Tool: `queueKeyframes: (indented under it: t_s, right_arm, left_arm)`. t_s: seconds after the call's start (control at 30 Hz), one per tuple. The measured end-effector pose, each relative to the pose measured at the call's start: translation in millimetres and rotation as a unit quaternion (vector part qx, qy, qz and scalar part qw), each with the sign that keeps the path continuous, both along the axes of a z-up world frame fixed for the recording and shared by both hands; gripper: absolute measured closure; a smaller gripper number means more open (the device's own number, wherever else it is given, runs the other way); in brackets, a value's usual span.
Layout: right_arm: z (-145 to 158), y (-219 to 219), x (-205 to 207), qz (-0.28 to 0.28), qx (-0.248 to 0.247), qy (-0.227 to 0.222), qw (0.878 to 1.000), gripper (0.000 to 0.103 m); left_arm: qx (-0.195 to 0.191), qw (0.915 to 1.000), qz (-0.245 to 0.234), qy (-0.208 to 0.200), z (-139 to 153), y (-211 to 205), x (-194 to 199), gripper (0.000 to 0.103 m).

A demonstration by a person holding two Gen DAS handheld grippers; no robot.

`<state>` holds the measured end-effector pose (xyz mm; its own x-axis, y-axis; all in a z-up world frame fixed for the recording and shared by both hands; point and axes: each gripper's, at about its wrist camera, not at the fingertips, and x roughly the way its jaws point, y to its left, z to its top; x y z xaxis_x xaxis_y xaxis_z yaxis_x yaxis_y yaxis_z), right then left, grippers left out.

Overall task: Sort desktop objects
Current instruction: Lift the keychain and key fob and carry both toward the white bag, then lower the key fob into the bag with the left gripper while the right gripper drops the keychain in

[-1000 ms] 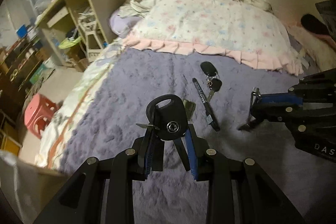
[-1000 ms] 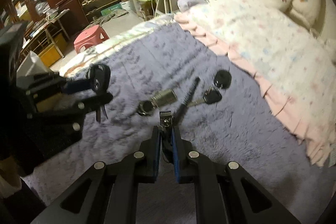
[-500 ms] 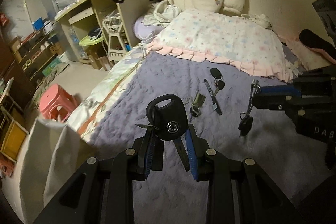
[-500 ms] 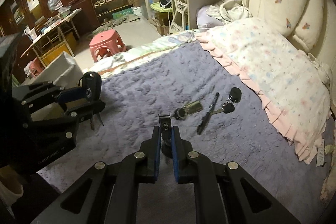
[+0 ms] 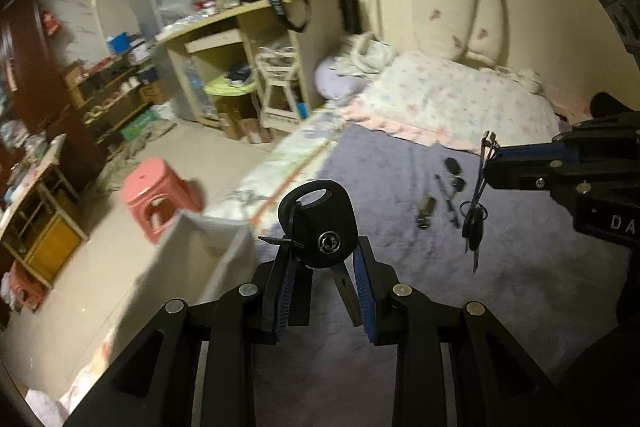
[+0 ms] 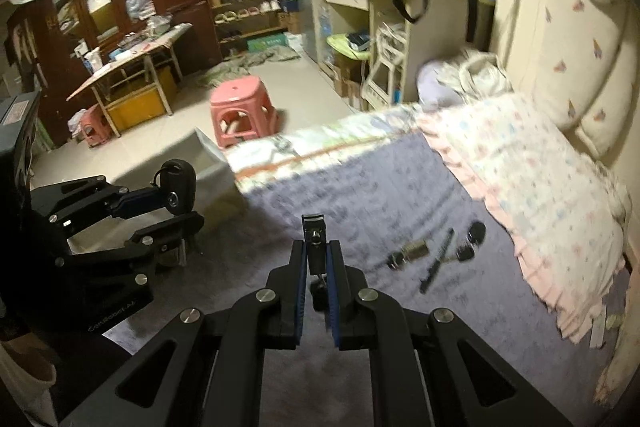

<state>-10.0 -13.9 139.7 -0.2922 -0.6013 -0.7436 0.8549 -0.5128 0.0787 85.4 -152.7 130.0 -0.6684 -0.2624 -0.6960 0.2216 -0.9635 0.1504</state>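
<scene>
Clearly both tongs are loaded. Leftmost, the left gripper (image 5: 320, 259) is closed on a black car key (image 5: 318, 223), pinched low on its plastic head so the head stands up past the fingertips; a zip tie (image 5: 280, 242) sticks out beside it. That key looks light and rigid, with a smooth shell that could slip, so the flat faces of the head seem the right place to grip. Below and just left of these tongs sits a white box (image 5: 200, 255).

Ahead of the left tongs and toward the right, three things lie on the purple blanket (image 5: 400, 307): a small metal lock cylinder (image 5: 425, 209), a black pen (image 5: 447, 195), and a key bunch with a black fob (image 5: 454, 173).

Farthest right, the right gripper (image 6: 317, 257) is closed narrowly on a metal nail clipper (image 6: 314, 227), from which a second key bunch (image 5: 474, 225) dangles on a cord. That load is likely light but swingy.

Count: one car key, one clipper, one cylinder, one pen, two key bunches.
</scene>
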Motion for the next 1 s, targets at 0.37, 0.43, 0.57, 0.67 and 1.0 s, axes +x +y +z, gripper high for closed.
queueKeyframes:
  t_s: [0.37, 0.43, 0.57, 0.67, 1.0]
  right_arm:
    - [20, -83, 50, 0.074, -0.02, -0.001, 0.997, 0.095]
    - [17, -103, 56, 0.087, -0.021, -0.008, 0.996, 0.095]
    - [13, -136, 65, 0.106, -0.022, -0.012, 0.994, 0.095]
    - [14, -156, 70, 0.119, -0.029, -0.014, 0.992, 0.095]
    - [6, -217, 74, 0.153, -0.025, -0.009, 0.988, 0.095]
  left_arm:
    - [0.006, 0.9962, 0.085, -0.016, -2, -87, 83, 0.074]
    - [0.008, 0.9951, 0.097, -0.02, -7, -101, 96, 0.074]
    - [0.017, 0.9924, 0.119, -0.025, -17, -122, 114, 0.074]
    - [0.035, 0.9906, 0.129, -0.028, -26, -137, 121, 0.074]
    - [0.072, 0.9862, 0.142, -0.046, -69, -166, 124, 0.074]
